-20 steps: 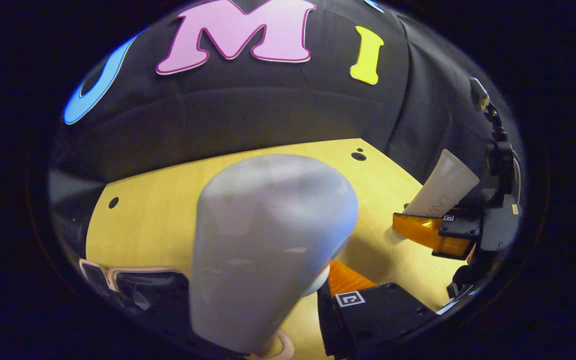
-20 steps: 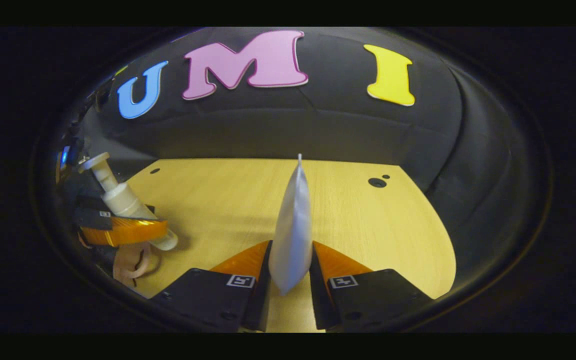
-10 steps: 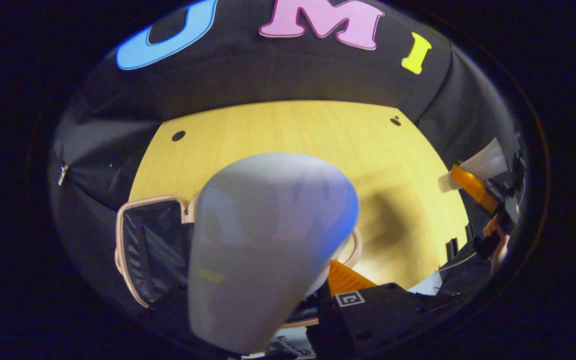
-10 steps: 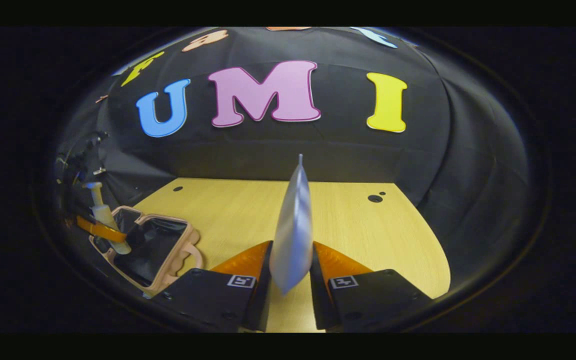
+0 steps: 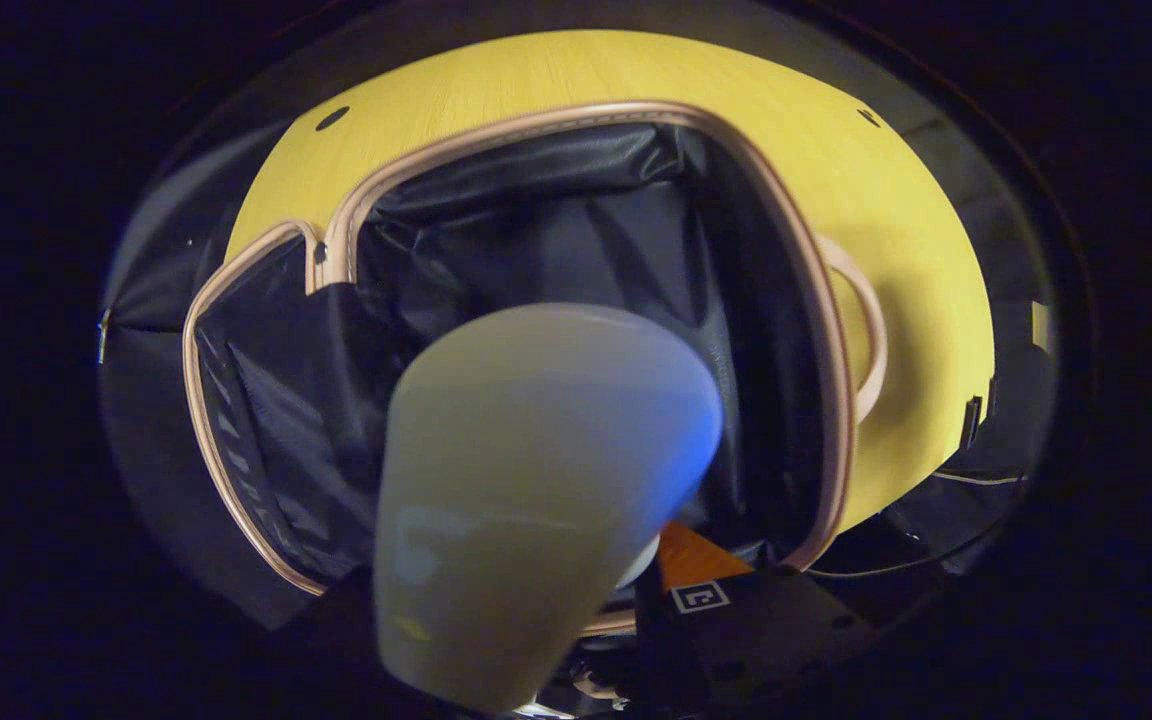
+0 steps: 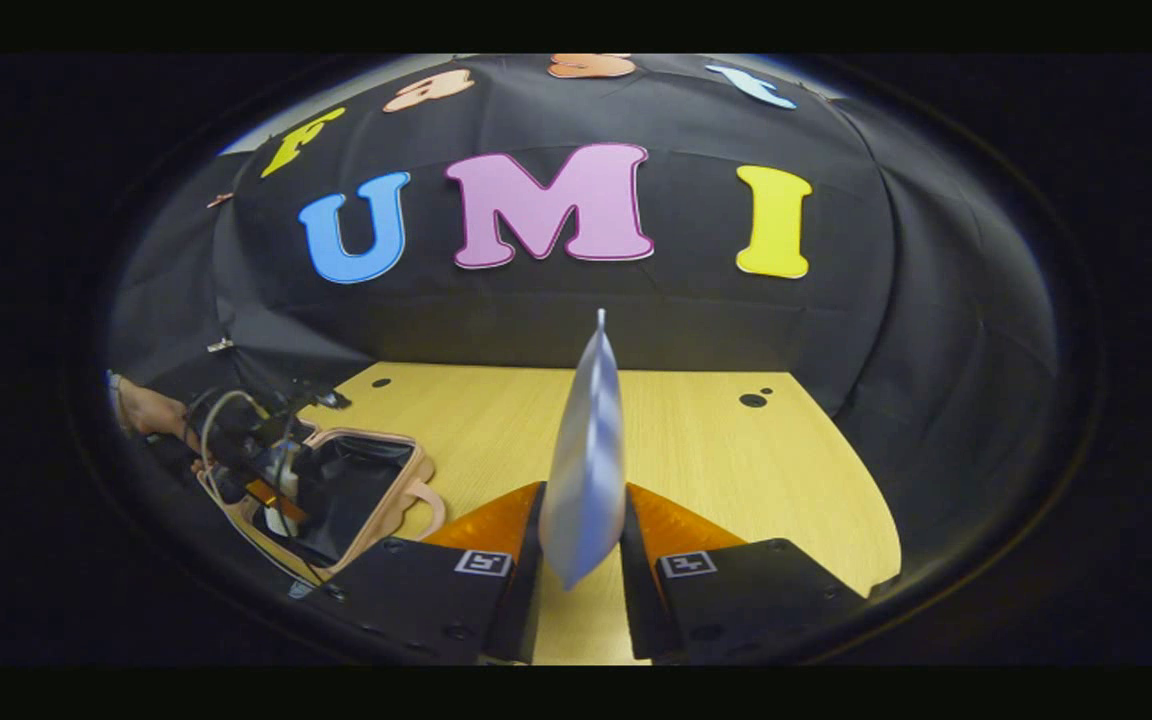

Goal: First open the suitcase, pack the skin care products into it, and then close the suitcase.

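A white pump bottle looms blurred and close in the left gripper view, with my left gripper shut on it. One orange finger shows beside it; the other is hidden behind the bottle. Below lies the open suitcase, pink-rimmed with black lining, handle to the right. In the right gripper view my right gripper is shut on a white tube standing edge-on above the table. At the far left, the left gripper holds the bottle down inside the suitcase.
The yellow wooden table stretches ahead of the right gripper, with small holes near its back edge. A hand and cables sit behind the left gripper. Black cloth walls close the booth at the back and sides.
My left gripper has swung down over the open suitcase with the bottle, so the lining now lies beneath it. The right gripper has lifted slightly, still holding the tube.
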`<action>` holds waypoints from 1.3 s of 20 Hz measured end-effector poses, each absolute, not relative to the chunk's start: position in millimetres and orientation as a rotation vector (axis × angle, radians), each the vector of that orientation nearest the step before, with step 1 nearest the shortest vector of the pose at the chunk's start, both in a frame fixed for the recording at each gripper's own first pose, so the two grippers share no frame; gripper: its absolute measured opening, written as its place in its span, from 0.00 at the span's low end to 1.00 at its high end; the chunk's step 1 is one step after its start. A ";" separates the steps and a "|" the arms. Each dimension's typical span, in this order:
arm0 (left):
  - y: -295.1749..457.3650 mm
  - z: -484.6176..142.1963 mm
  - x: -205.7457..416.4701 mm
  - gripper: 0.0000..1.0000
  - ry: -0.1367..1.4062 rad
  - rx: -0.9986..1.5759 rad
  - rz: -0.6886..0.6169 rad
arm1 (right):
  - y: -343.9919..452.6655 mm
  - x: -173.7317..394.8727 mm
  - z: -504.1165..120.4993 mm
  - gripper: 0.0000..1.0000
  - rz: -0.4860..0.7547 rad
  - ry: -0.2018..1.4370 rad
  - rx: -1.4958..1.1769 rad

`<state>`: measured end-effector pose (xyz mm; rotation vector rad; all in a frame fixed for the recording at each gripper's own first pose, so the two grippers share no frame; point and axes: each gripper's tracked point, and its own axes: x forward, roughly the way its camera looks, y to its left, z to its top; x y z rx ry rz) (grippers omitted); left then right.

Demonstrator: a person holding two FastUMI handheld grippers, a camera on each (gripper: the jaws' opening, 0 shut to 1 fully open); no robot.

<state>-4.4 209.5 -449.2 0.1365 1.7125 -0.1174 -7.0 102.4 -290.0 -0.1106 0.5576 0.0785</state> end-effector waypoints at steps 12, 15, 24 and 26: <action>199.9 -430.9 3.9 0.98 1.350 -0.104 0.091 | 144.7 15.4 -327.9 0.39 0.373 0.680 -0.109; 192.0 -374.5 10.3 0.98 1.149 -0.267 0.092 | 185.2 17.1 -328.5 0.39 0.492 0.701 -0.126; 324.6 -271.6 -31.7 0.97 0.811 -0.398 0.198 | 354.8 -24.2 -370.7 0.39 0.618 1.051 0.122; 362.1 -269.6 -46.2 0.92 0.768 -0.426 0.246 | 379.2 -33.8 -399.4 0.39 0.592 1.129 0.094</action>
